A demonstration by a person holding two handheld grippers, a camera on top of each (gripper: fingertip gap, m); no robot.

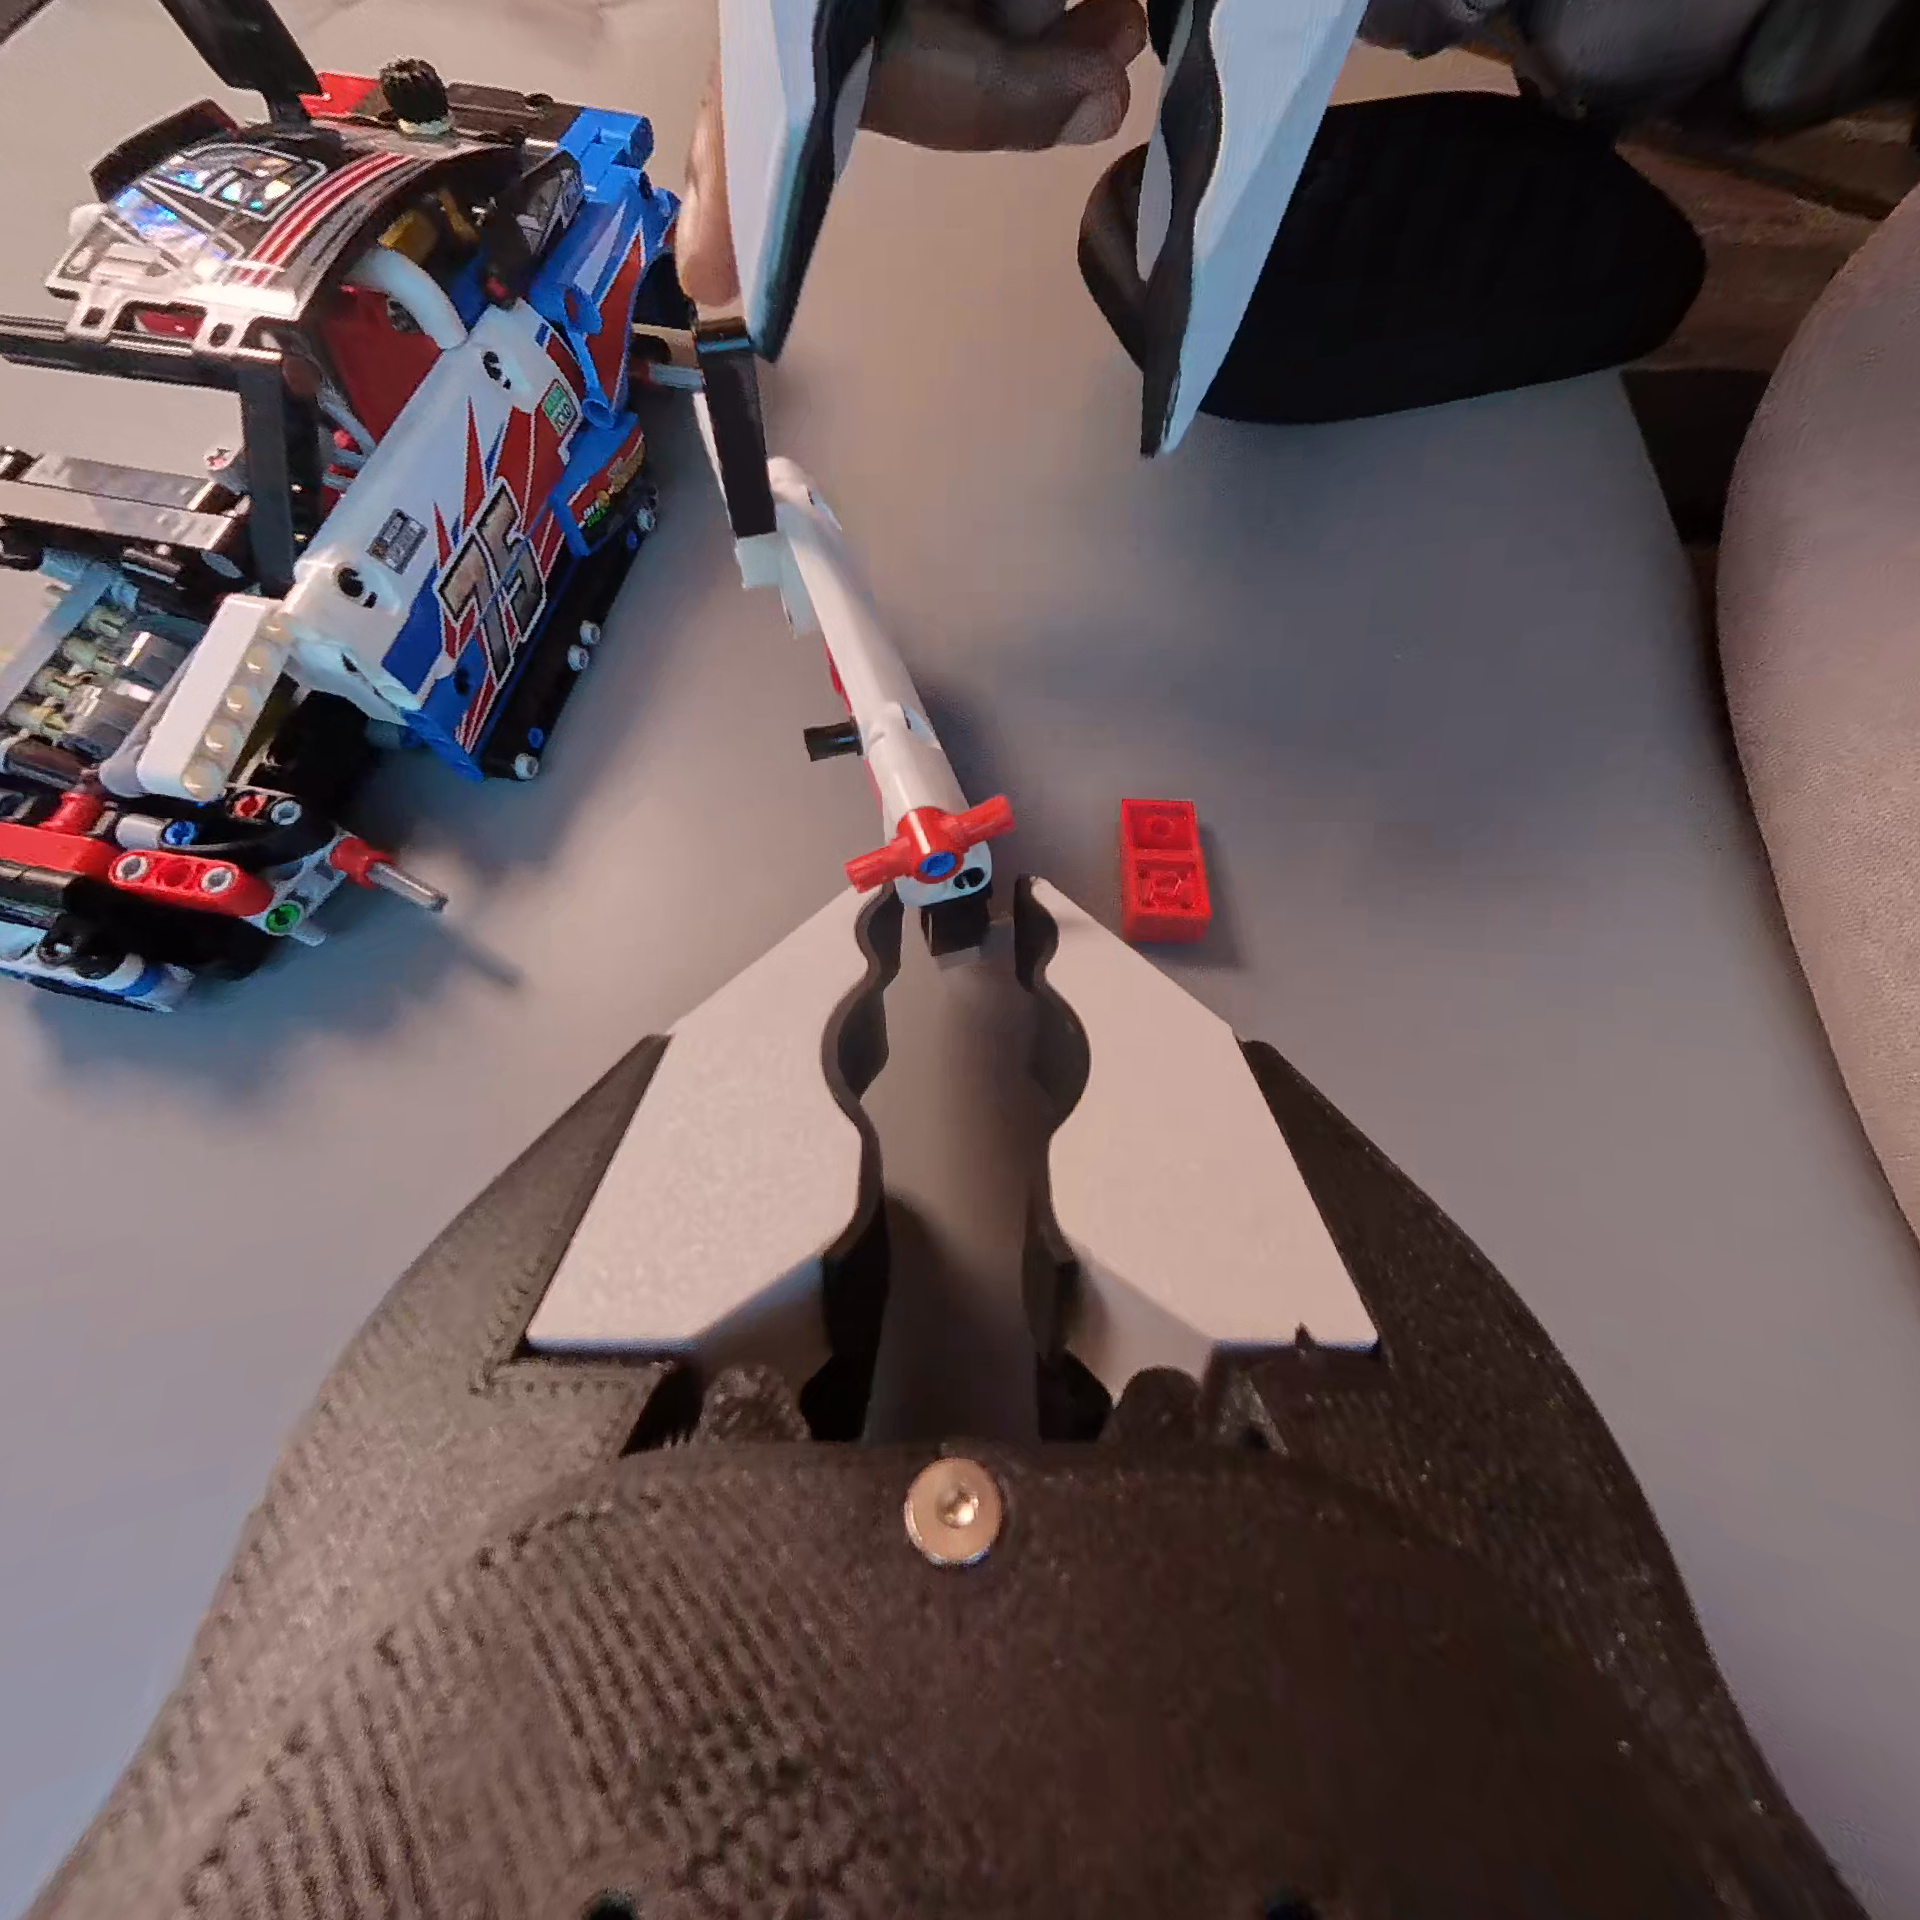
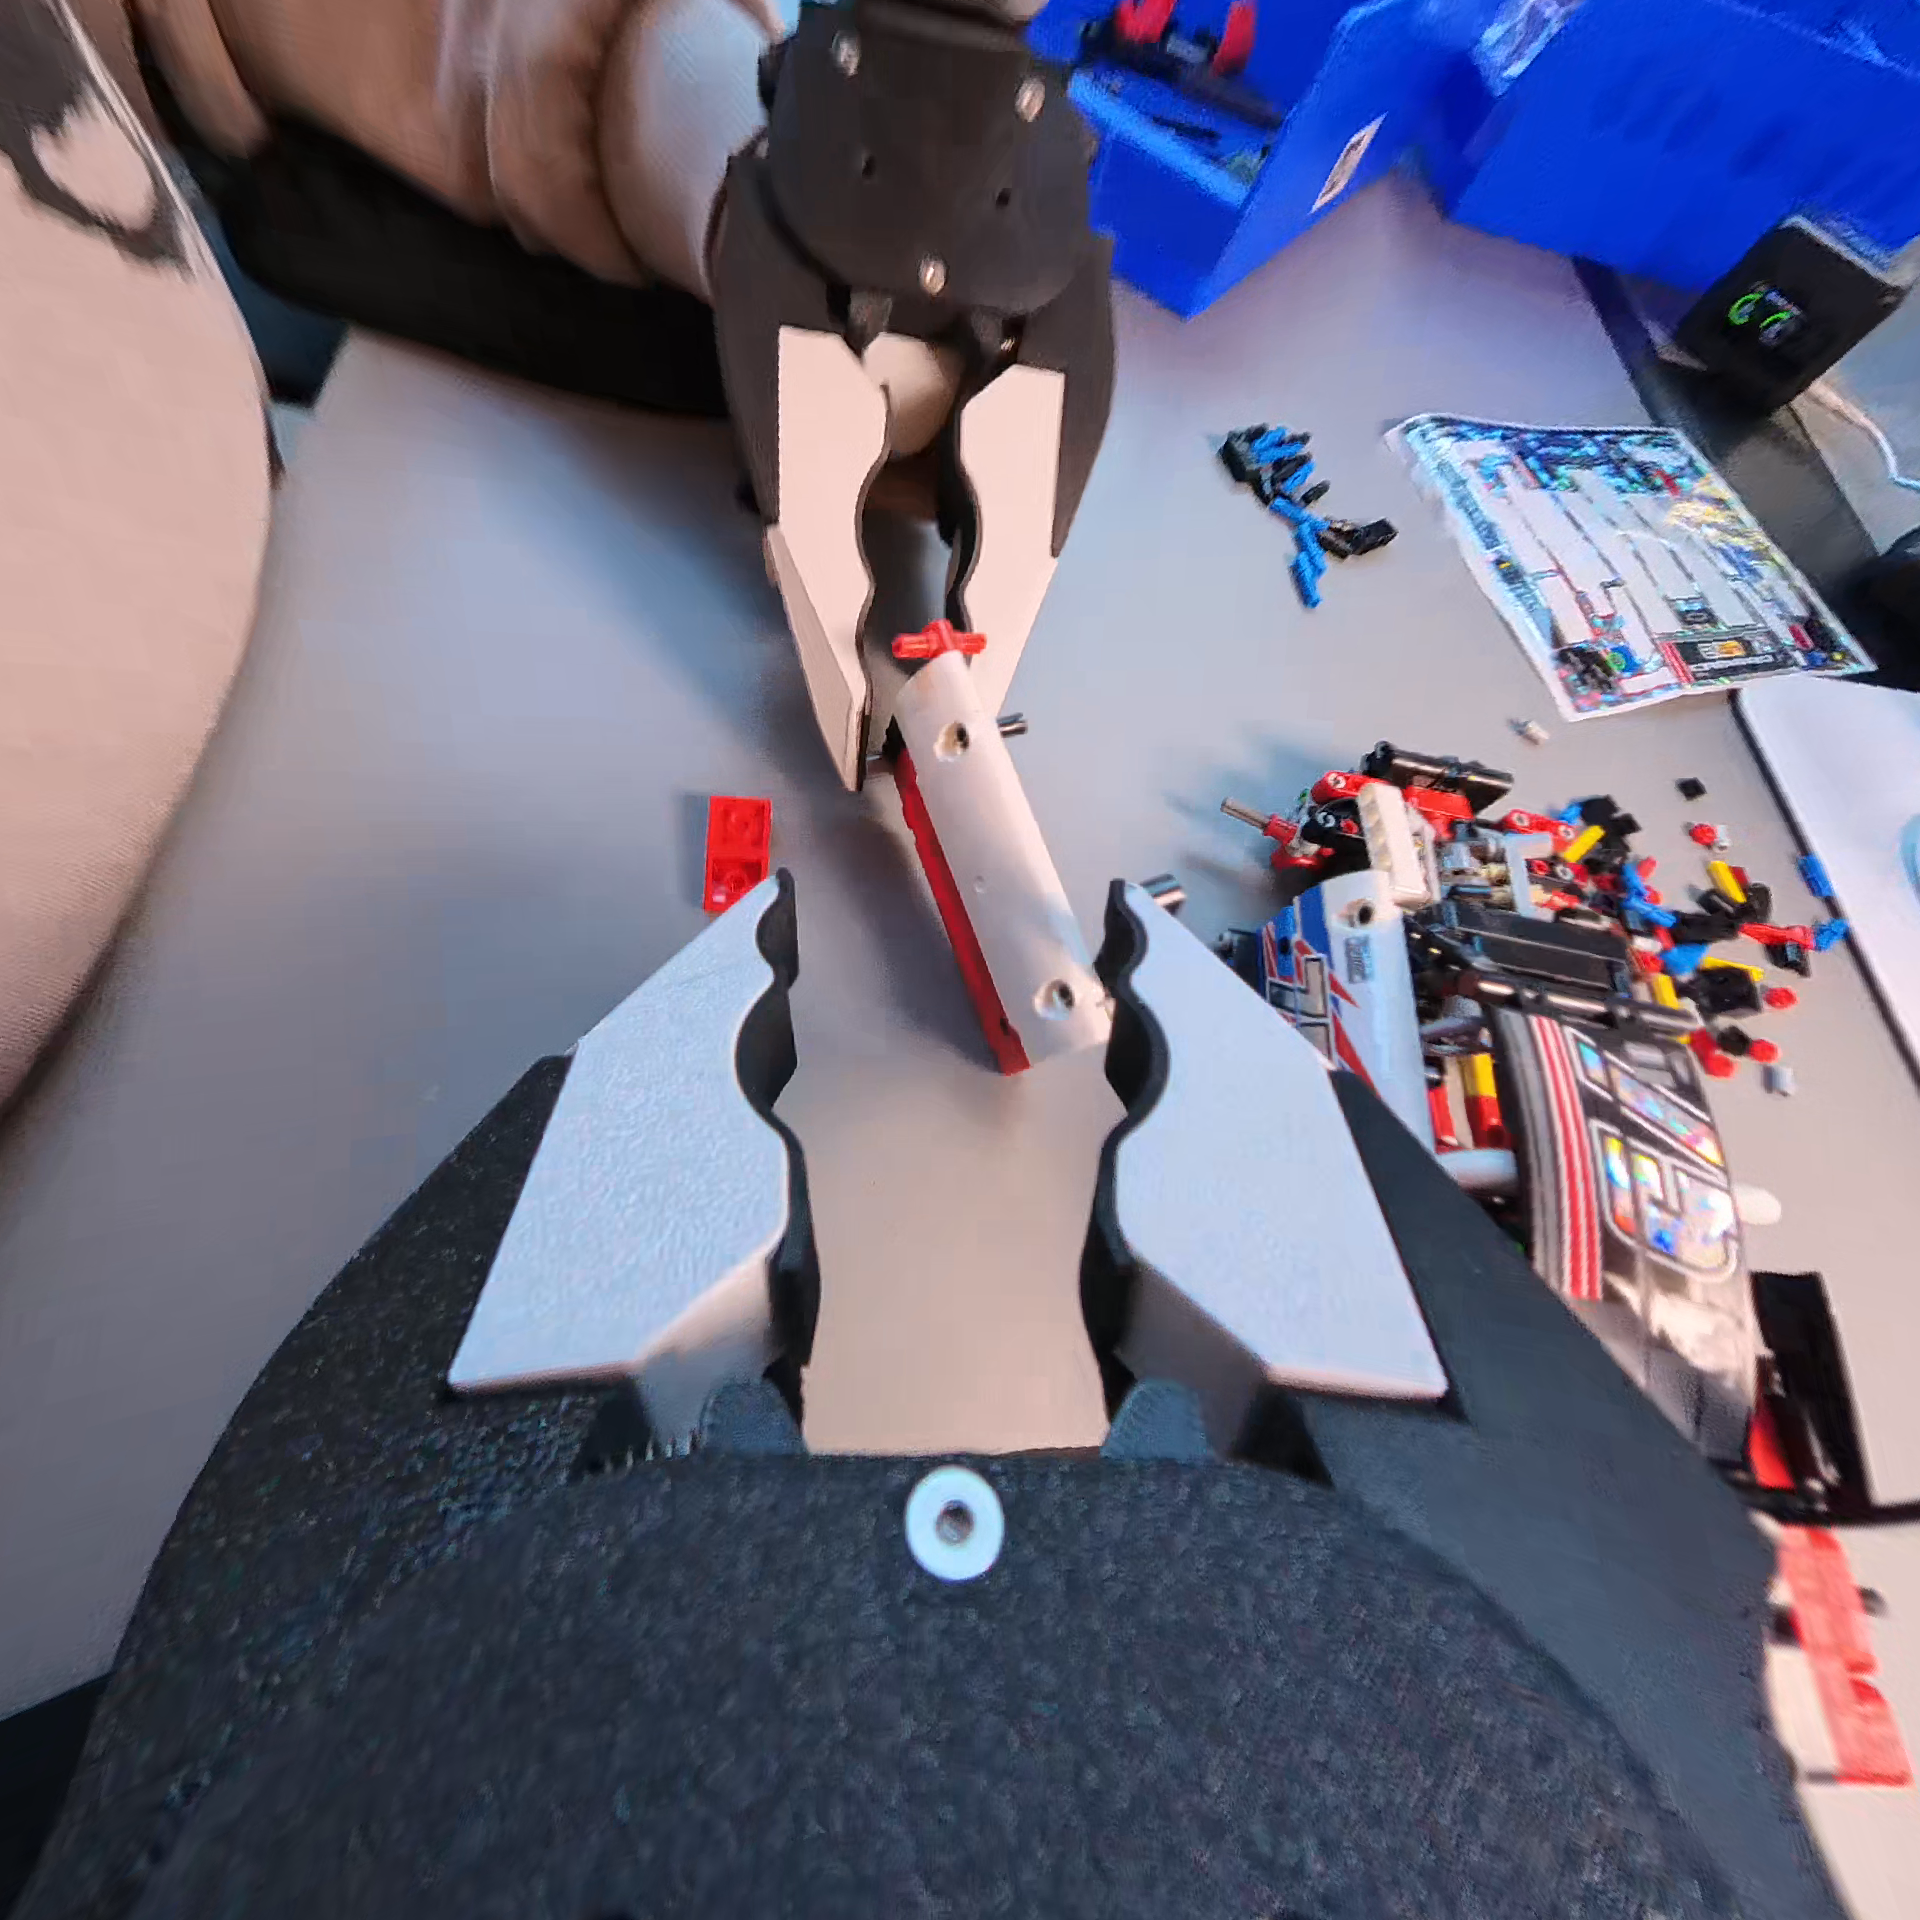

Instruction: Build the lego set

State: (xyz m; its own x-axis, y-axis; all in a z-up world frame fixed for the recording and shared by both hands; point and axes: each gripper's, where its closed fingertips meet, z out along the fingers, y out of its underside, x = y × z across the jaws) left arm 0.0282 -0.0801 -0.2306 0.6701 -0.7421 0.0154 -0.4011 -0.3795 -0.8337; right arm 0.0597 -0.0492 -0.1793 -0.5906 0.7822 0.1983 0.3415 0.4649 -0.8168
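2 grippers work over 1 long white-and-red curved Lego panel piece near the middle of the grey bench. The left gripper has its jaws drawn narrow around the panel's near end, where a red cross-shaped connector sits; whether the tips truly pinch the black stub there I cannot tell for certain, though it looks like a light hold. The right gripper stands wide open, with the panel's other end lying between its fingertips and seeming to touch only the right one. The build looks well along: 1 large blue, white and red Lego race truck stands toward the bench's left side in the left wrist view, bodywork and windscreen already on. Still left, by my judgement, are fitting this panel to the truck and using up the loose parts. I count 1 small red 2-stud plate lying just beside the panel, 1 scattered heap of small mixed bricks beyond the truck, 1 smaller cluster of blue and black pins, 1 printed instruction sheet and blue plastic bins at the far edge.
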